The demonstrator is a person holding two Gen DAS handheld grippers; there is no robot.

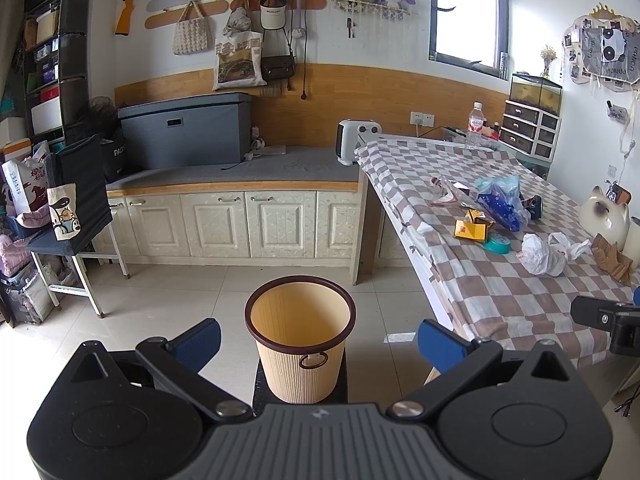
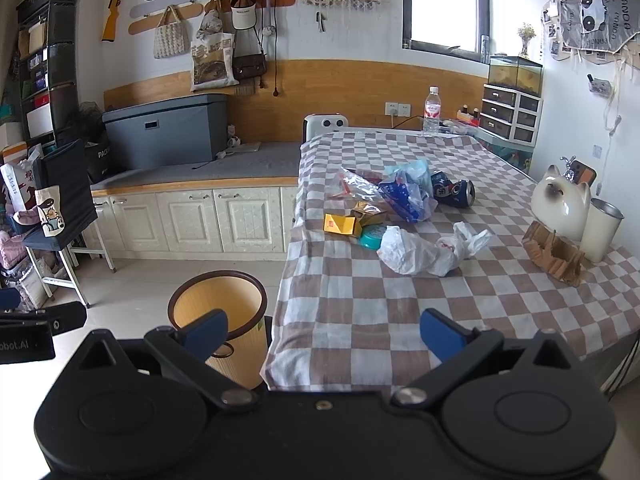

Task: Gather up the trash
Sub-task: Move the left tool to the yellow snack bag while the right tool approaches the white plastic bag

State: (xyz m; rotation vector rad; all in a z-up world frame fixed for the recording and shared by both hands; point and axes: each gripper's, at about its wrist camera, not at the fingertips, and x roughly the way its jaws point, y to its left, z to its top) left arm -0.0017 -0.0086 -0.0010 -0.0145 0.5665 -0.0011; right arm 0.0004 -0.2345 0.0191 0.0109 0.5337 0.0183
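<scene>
My left gripper (image 1: 319, 340) hovers level, jaws released, wastebasket (image 1: 301, 338) at twelve o'clock. My right gripper (image 2: 324, 330) faces the table (image 2: 500, 304), jaws released, white plastic bag (image 2: 416, 250) at one o'clock.

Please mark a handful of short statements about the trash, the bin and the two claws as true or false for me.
1. The wastebasket stands on the floor beside the checkered table. True.
2. The left claw is shut on a white plastic bag. False: it is open and holds nothing; the white plastic bag lies on the table.
3. A crushed blue can lies on its side on the table. True.
4. The wastebasket already holds trash. False: what shows of its inside in the left wrist view is bare.
5. The right claw is open. True.
6. The water bottle lies flat. False: it stands upright at the table's far end.
</scene>
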